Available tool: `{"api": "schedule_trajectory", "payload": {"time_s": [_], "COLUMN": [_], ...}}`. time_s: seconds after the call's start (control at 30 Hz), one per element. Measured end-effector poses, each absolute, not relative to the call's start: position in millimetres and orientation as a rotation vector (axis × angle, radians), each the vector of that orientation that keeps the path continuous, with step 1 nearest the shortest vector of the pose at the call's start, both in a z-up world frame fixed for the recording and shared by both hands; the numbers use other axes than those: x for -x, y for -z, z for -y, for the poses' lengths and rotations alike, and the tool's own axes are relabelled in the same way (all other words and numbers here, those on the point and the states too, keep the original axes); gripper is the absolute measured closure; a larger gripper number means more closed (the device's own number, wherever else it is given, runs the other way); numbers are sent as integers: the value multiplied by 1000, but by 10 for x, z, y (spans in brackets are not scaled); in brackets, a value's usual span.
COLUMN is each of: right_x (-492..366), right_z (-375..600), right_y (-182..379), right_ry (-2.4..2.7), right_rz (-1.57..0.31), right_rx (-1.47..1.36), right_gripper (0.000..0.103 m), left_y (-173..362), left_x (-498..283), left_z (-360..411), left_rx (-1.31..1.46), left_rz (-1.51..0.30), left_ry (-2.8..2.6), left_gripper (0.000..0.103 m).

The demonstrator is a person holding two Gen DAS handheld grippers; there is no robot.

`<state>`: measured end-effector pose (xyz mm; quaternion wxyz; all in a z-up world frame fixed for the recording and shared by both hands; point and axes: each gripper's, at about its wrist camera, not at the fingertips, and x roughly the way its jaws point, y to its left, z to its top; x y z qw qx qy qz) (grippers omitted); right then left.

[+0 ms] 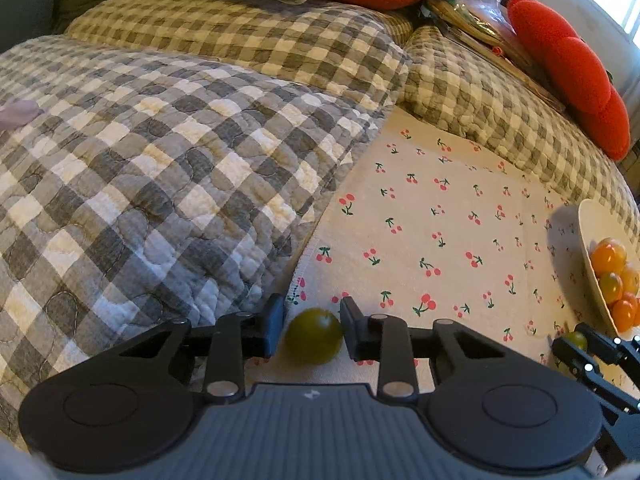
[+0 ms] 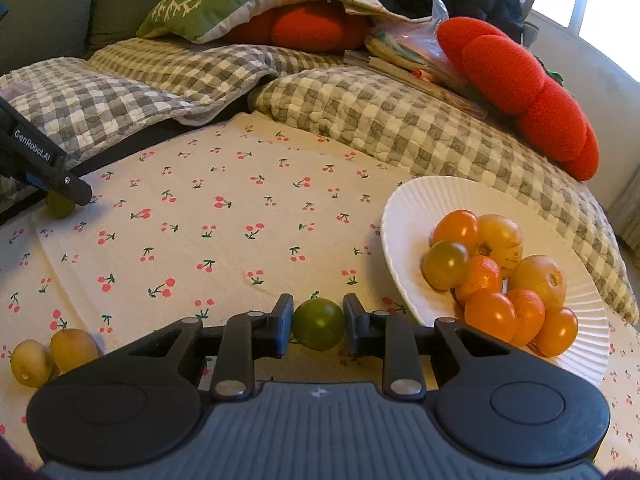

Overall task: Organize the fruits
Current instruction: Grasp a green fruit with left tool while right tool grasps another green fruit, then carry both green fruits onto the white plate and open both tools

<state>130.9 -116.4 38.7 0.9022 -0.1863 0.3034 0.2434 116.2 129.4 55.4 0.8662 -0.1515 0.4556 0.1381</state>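
Note:
My left gripper [image 1: 313, 330] stands around a green tomato [image 1: 314, 340] lying on the cherry-print cloth [image 1: 440, 216]; its fingers sit close on both sides. My right gripper [image 2: 318, 325] is shut on a second green tomato [image 2: 319, 323], just left of a white plate [image 2: 416, 208] piled with several orange, yellow and green fruits [image 2: 496, 276]. The plate also shows in the left wrist view [image 1: 585, 232], with the right gripper [image 1: 576, 342] below it. The left gripper's finger [image 2: 60, 184] and its tomato [image 2: 60, 205] show at far left in the right wrist view. Two yellow fruits [image 2: 52, 354] lie at lower left.
Checked quilted cushions [image 1: 160, 152] border the cloth on the left and at the back [image 2: 400, 124]. Red plush cushions [image 2: 520, 88], a green pillow [image 2: 224, 0] and papers in a plastic bag [image 2: 404, 48] lie behind.

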Motion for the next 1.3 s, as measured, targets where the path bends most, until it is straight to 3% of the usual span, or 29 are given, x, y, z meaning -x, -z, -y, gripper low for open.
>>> {"api": "schedule_trajectory", "payload": {"time_s": [0.13,0.23,0.43,0.63,1.3], "right_x": [-1300,-1287,-1260,-1246,-1174], "right_z": [1158,1147,1136,1121,1167], "right_y": [-408,-412,-408,-423,-658], "right_ry": [-509,-516,-529,-548,-587], "right_rz": [-627,-626,-630,-629,-586], "right_rx": [377,379,376,376,328], "right_gripper": [79,79,79,79,79], "left_y": [-562,-564,-557,-561,-818], "left_x": [-1158,-1152,-1145,-1143,-1109], "left_z": [-1240,-1207,-1114,-1087,-883], "left_rx": [286,270,193,154,155], "left_rz": [-973,-987,-1004,-999,-906], "left_ry": [-277,-284,-290,-286,-170], "left_gripper": [78,71,71,83,85]}}
